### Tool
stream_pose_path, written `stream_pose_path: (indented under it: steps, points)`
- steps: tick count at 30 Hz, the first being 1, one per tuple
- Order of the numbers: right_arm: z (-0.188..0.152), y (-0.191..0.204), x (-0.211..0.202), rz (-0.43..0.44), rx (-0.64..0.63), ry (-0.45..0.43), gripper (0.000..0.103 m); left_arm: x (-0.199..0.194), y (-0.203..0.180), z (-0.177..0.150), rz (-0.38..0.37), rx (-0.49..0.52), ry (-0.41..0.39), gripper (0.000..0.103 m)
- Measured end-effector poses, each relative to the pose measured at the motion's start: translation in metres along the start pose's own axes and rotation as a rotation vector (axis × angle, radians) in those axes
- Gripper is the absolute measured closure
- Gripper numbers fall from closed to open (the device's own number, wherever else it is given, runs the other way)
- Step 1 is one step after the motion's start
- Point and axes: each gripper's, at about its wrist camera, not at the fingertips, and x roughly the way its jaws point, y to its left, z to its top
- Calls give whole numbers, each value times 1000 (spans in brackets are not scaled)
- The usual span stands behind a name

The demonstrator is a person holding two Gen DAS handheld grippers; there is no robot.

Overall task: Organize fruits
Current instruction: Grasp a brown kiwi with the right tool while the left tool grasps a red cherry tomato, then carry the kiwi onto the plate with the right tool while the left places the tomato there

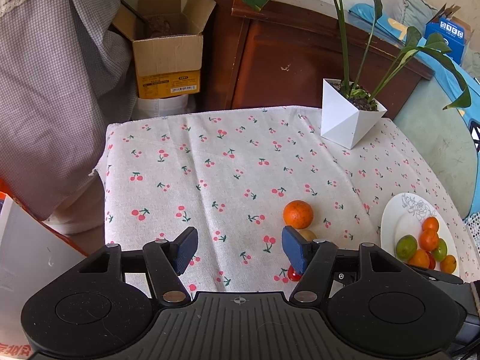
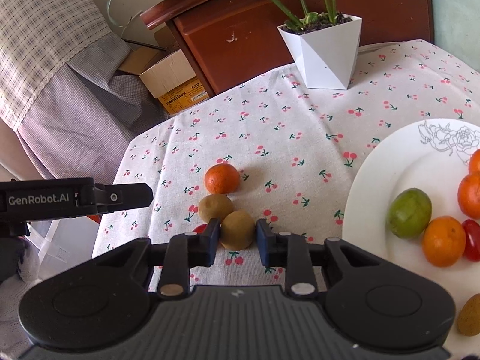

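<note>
- The right claw (image 2: 238, 241) has its two dark blue pads on either side of a round brown kiwi (image 2: 238, 229) lying on the desk; the pads sit close against its sides, though a firm grip cannot be told
- A second brown kiwi (image 2: 215, 207) lies just behind and left of it, touching a round orange tangerine (image 2: 222, 178) further back
- A small red cherry tomato (image 2: 200, 228) peeks out beside the left pad
- The left claw (image 1: 240, 250) hangs released over the cherry-print cloth on the desk (image 1: 210, 165), its jaws wide apart with nothing between them
- The white round plate with a rose outline (image 2: 384, 162) sits to the right, holding orange tangerines, a green fruit (image 2: 409, 212) and a red tomato
- A white angular plant pot (image 2: 324, 54) stands at the far edge of the desk
</note>
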Motion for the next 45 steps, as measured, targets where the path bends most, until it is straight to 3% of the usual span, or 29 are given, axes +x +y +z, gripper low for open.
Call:
stream_pose_path:
  steps: [7, 17, 22, 24, 28, 33, 45]
  points:
    - [1, -9, -16, -3, 17, -19, 77, 10, -14, -17, 5, 111, 30, 41]
    - [4, -18, -27, -11, 60, -41, 77, 21, -40, -37, -68, 251, 29, 44]
    - [3, -21, -28, -17, 68, -39, 77, 25, -46, -39, -83, 259, 10, 53]
    - [3, -22, -29, -18, 69, -41, 77, 27, -49, -40, -92, 265, 1, 62]
    - [3, -21, -30, -16, 71, -44, 77, 28, -54, -42, -76, 298, -21, 67]
    - [2, -22, -30, -17, 71, -39, 77, 27, -55, -42, -94, 290, -27, 84]
    - [5, -30, -45, 2, 101, -71, 77, 12, -63, -41, -123, 273, -65, 86]
